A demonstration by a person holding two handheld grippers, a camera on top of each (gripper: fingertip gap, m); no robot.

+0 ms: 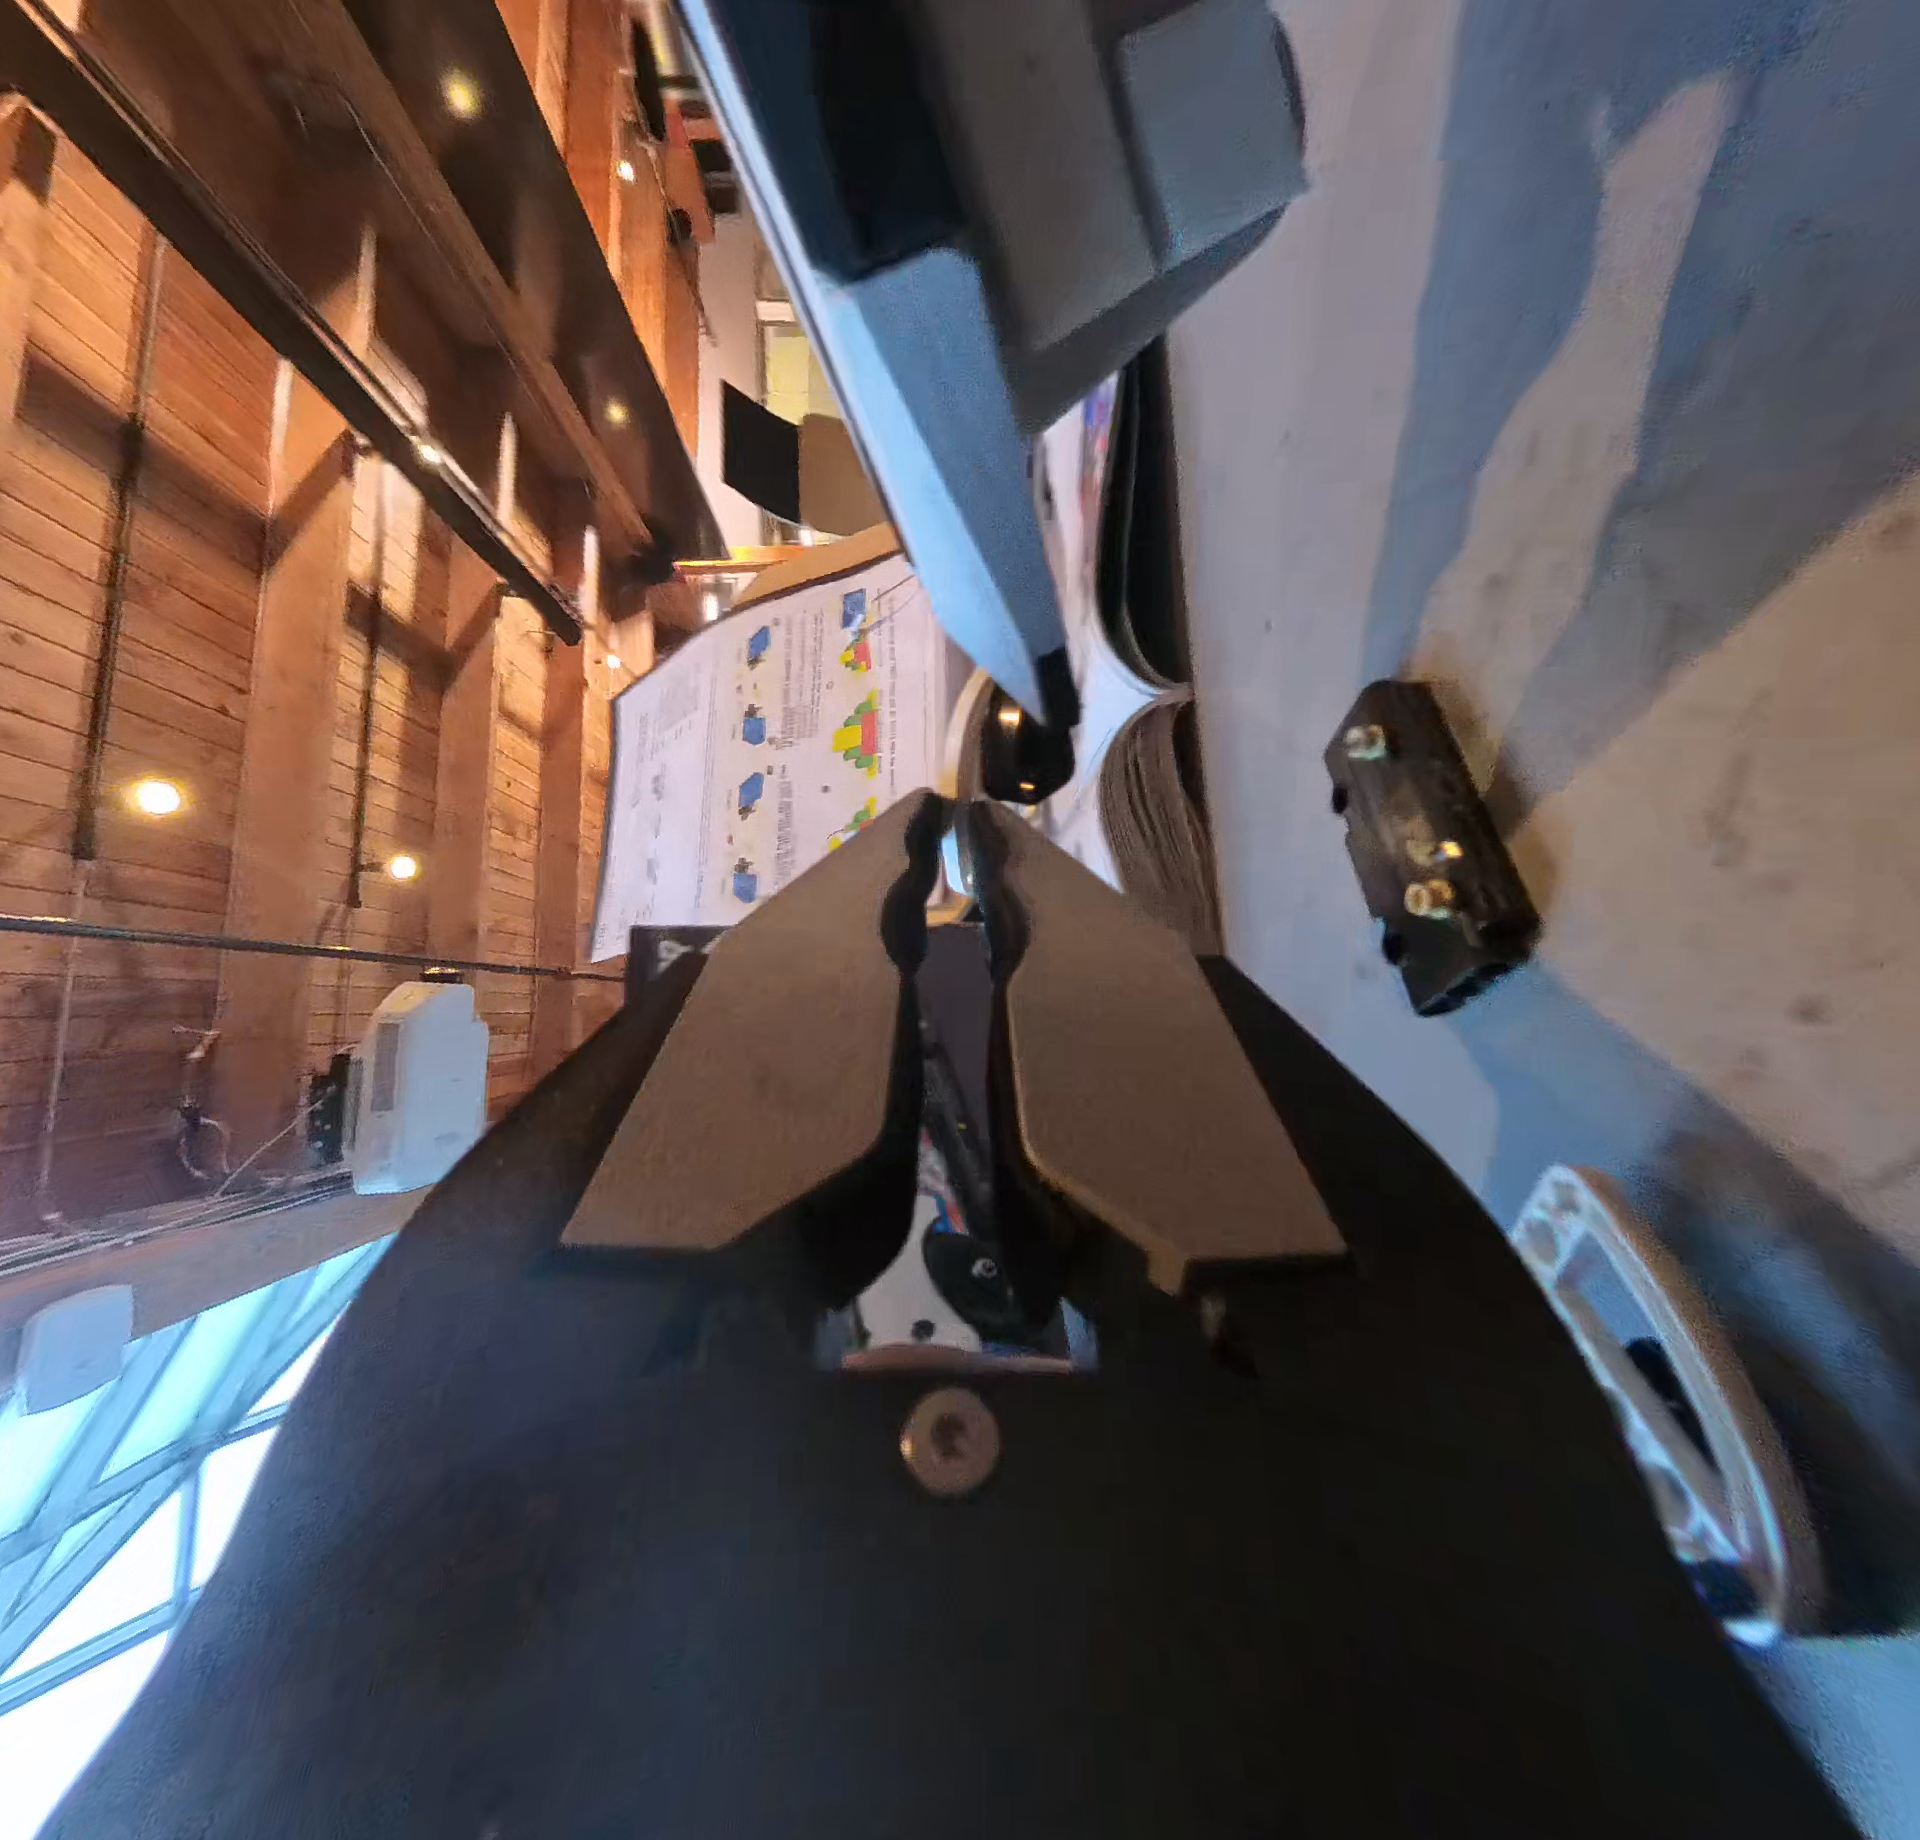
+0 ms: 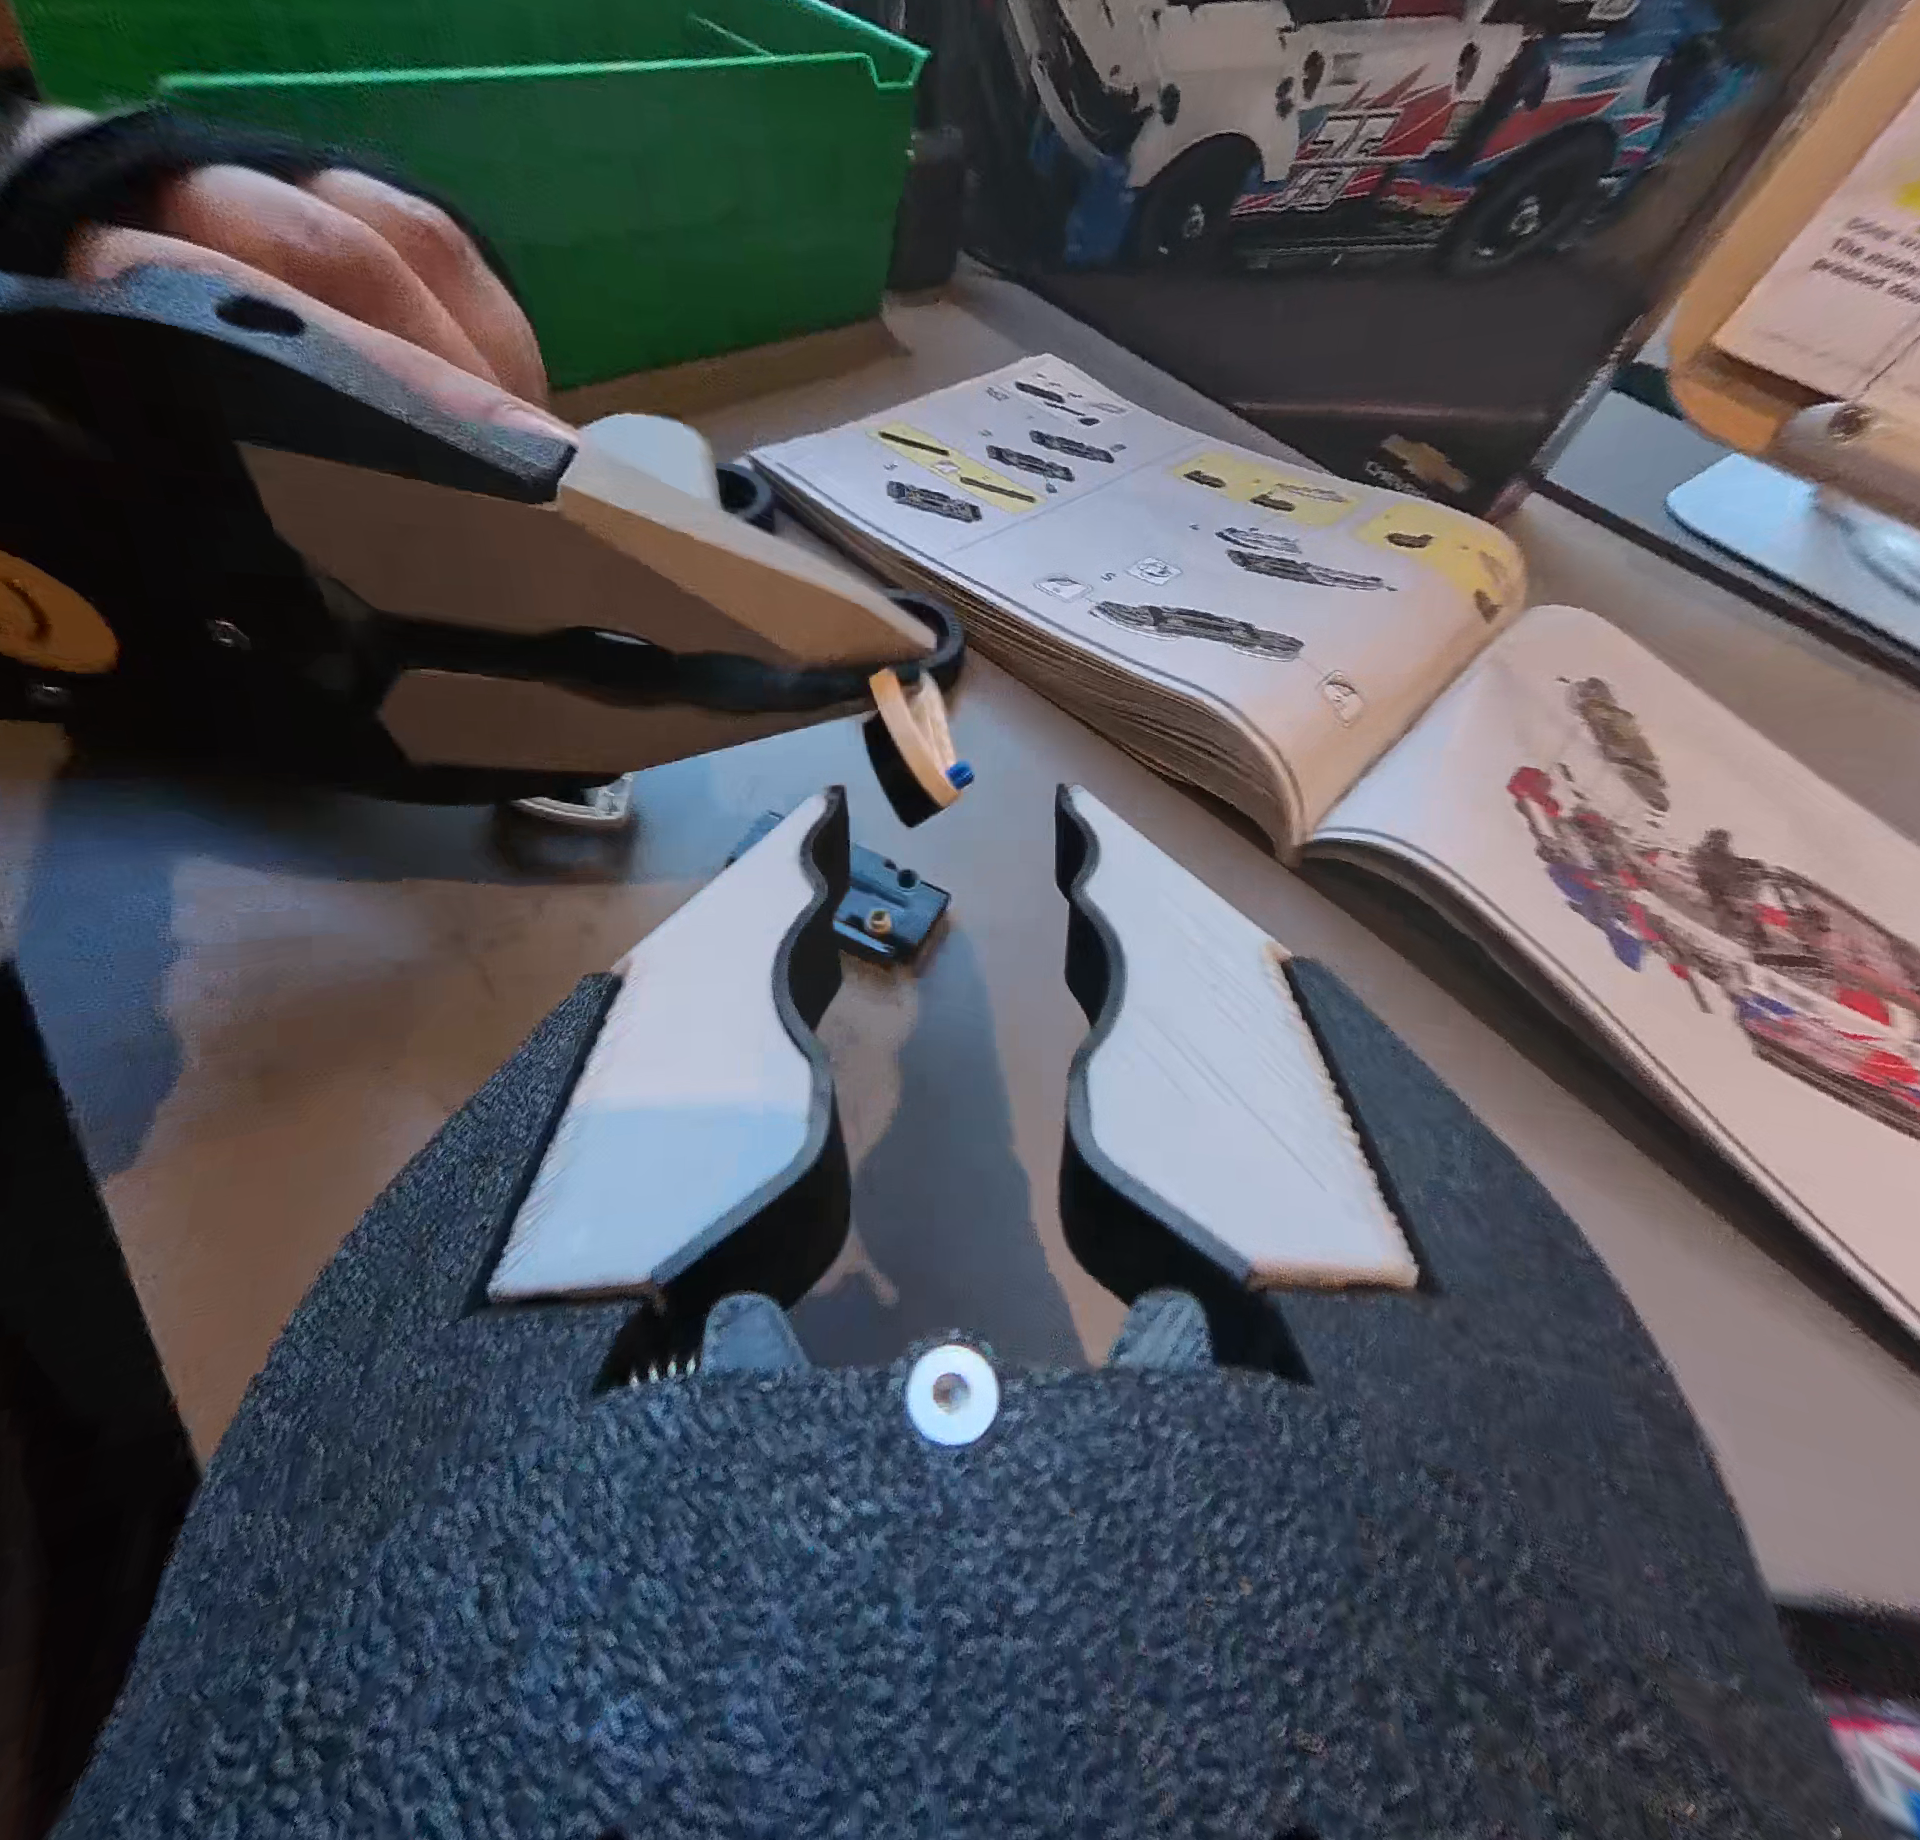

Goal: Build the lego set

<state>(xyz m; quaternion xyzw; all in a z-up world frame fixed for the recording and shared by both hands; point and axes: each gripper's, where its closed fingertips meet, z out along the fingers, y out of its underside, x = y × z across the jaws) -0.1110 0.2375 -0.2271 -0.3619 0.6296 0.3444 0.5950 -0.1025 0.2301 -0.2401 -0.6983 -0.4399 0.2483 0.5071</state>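
My left gripper (image 1: 951,819) is shut on a small white curved lego piece (image 2: 914,736) with a black part and a blue pin at its end. It holds the piece in the air; the right wrist view shows it from the side (image 2: 883,678), with a hand around it. My right gripper (image 2: 951,803) is open and empty, just below the held piece. A small black lego assembly (image 2: 888,902) with tan pins lies on the table between and beyond my right fingers; it also shows in the left wrist view (image 1: 1429,845).
An open instruction booklet (image 2: 1195,585) lies to the right, with the lego box (image 2: 1351,128) behind it and a green bin (image 2: 623,159) at the back left. Black rings (image 2: 940,637) lie by the booklet. A white curved part (image 1: 1652,1395) lies on the table.
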